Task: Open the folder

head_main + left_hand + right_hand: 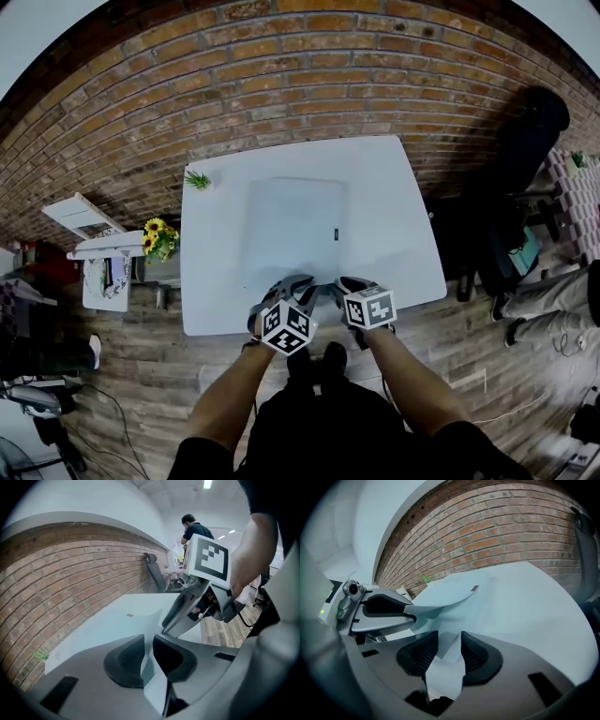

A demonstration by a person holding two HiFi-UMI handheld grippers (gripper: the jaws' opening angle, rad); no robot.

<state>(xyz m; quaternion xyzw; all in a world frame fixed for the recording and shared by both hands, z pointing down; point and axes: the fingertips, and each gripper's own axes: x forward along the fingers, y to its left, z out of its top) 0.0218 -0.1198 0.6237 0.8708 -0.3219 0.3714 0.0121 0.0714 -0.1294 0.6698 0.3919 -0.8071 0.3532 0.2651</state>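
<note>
Near the table (394, 187) edge, left gripper (149, 656) jaws pinching lifted folder (292, 230) cover, right gripper (449, 651) jaws spread around its edge

A small green plant (197, 180) is seen at the white table's (394, 234) ten o'clock corner; sunflowers (157, 236) are placed beyond its nine o'clock edge.

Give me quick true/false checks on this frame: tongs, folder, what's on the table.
1. The left tongs pinch the near edge of the folder cover. True.
2. The folder lies flat and fully closed. False: the cover's near corner is lifted, as the right gripper view shows.
3. The right tongs are clamped shut. False: their jaws stand apart.
4. A small green plant sits at the far left corner of the table. True.
5. The sunflowers stand on the table. False: they are off it, beside its left edge.
</note>
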